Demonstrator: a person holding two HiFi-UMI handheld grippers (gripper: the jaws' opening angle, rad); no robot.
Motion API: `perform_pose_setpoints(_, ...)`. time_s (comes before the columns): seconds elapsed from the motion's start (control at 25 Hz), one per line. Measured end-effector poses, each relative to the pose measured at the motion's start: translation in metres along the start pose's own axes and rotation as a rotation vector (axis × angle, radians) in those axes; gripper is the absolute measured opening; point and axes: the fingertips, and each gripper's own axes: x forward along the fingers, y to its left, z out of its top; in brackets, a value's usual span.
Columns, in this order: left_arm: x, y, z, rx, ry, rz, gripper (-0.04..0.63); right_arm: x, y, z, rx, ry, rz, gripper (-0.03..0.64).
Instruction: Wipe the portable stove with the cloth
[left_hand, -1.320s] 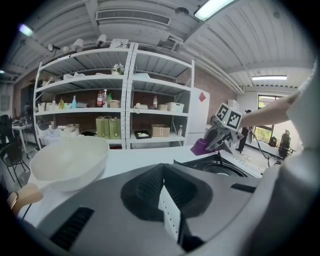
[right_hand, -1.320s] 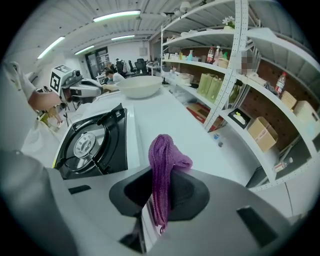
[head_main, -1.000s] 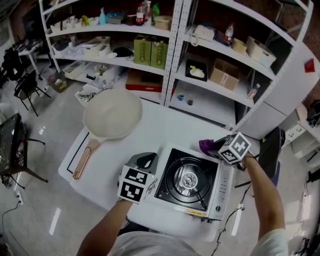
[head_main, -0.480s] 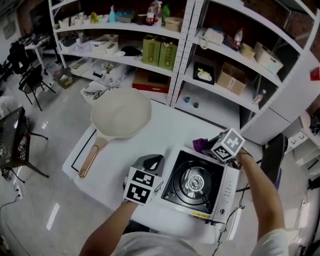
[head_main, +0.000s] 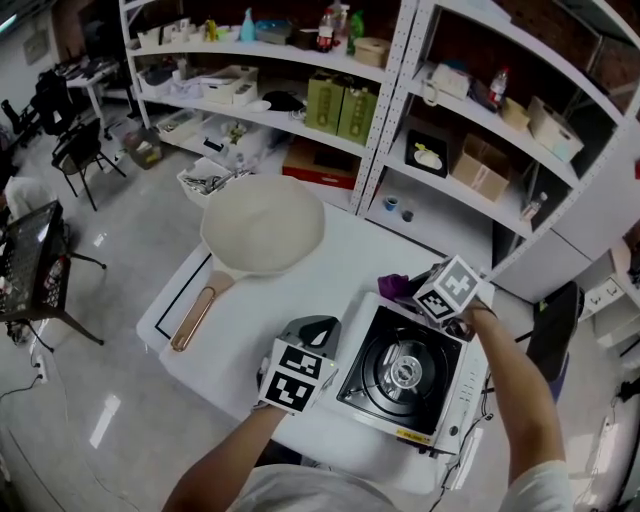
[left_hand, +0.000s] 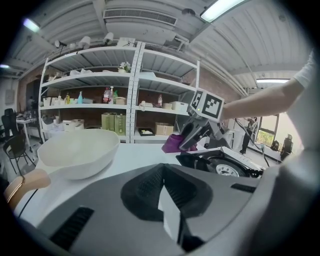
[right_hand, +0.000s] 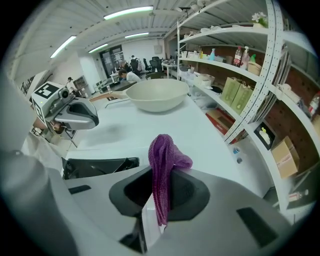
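Overhead, the black-and-silver portable gas stove (head_main: 400, 372) sits at the right end of the white table (head_main: 250, 320). The left gripper (head_main: 312, 332) is just beside its left side and the right gripper (head_main: 412, 290) is at its far corner, with the purple knitted cloth (head_main: 392, 287). The left gripper view shows jaws pressed together, nothing between them. The right gripper view shows jaws clamped on the cloth — its bunched end sticks out past them.

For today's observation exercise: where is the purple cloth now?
Head view, right of centre: the purple cloth is pinched in the right gripper, by the far corner of the portable stove.
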Motion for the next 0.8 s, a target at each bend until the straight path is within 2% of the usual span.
perform_pose_setpoints(0.44,-0.007,0.013,-0.01,-0.022,0.009,0.034,0.005,0.017,0.002,0.038,0.025,-0.109,0.044,0.063)
perform_pose_setpoints(0.8,-0.016,0.019,-0.016,-0.04,0.009,0.067,0.005,0.02,0.007,0.043,0.006,-0.125,0.033,0.063)
